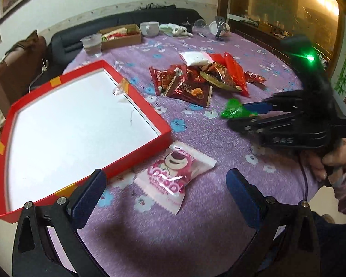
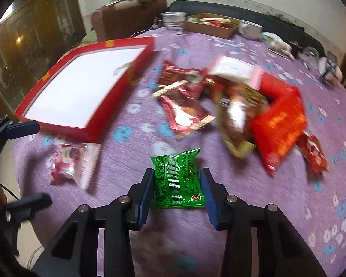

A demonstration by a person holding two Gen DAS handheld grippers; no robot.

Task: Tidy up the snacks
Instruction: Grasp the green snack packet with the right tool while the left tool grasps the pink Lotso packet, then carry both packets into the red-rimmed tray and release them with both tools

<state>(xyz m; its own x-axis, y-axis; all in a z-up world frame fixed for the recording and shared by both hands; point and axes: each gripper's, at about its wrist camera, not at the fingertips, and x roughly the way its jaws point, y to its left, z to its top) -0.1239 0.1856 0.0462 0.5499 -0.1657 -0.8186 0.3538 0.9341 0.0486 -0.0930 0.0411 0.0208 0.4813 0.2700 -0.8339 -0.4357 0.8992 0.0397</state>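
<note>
Green foil, crinkled and slippery-looking, is what the right gripper (image 2: 176, 192) has clamped between its blue pads: a small green snack packet (image 2: 177, 180), held by its sides above the purple flowered cloth of the round worktop (image 2: 276, 207), off the near-right corner of the shallow red cardboard box with the white floor (image 1: 57, 124). That box is the likely home for the snacks, and nothing lies in it yet, so the carry should go over the near red wall high enough that the packet's hanging end does not catch the rim, then down flat into a far corner, leaving room for the rest. The packet looks soft, so the grip should not be squeezed harder. The left gripper (image 1: 166, 185) stands wide, holding nothing, its fingers to either side of a pink and white bear-printed sachet (image 1: 173, 175) lying just beside the box's near wall; it is best kept low and aside, out of the right arm's path. A heap of red and brown wrappers (image 1: 207, 78) waits to the right of the box, well apart from it
</note>
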